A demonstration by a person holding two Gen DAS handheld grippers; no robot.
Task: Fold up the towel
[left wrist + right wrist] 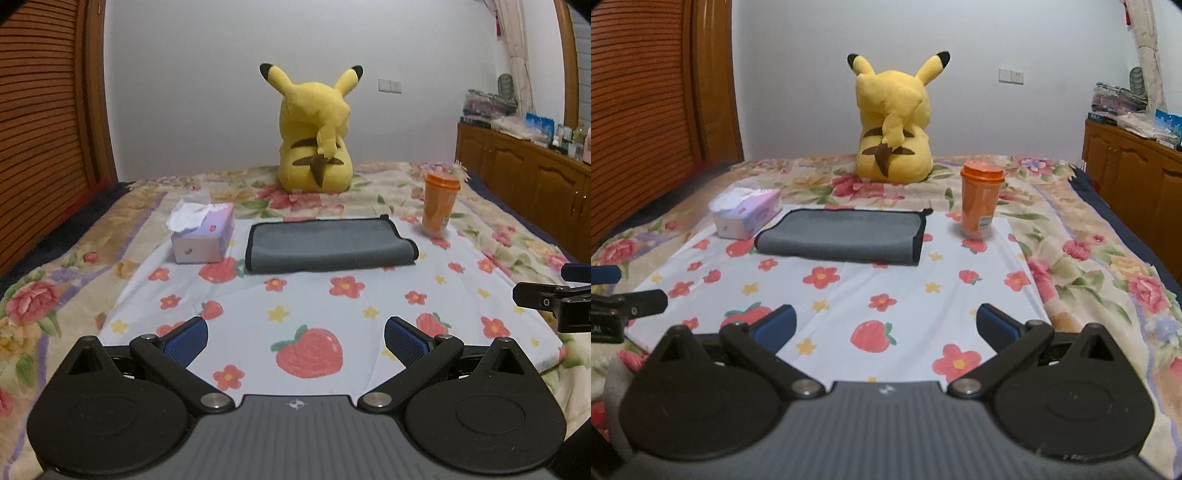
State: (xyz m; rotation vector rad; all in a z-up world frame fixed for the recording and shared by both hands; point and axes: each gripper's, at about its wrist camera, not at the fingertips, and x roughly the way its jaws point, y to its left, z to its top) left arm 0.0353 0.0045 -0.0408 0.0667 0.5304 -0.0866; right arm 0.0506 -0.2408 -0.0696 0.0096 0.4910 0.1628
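Observation:
A grey towel with black edging [328,243] lies folded flat on a white cloth printed with strawberries and flowers [317,310], ahead of both grippers. It also shows in the right wrist view [846,236]. My left gripper [295,341] is open and empty, well short of the towel, above the cloth. My right gripper [885,326] is open and empty, also short of the towel. The right gripper's tip shows at the right edge of the left wrist view [554,299].
A tissue box [203,236] sits left of the towel and an orange lidded cup [439,203] to its right. A yellow plush toy [314,129] sits behind, on the floral bedspread [55,288]. A wooden headboard is at left, a wooden cabinet [524,177] at right.

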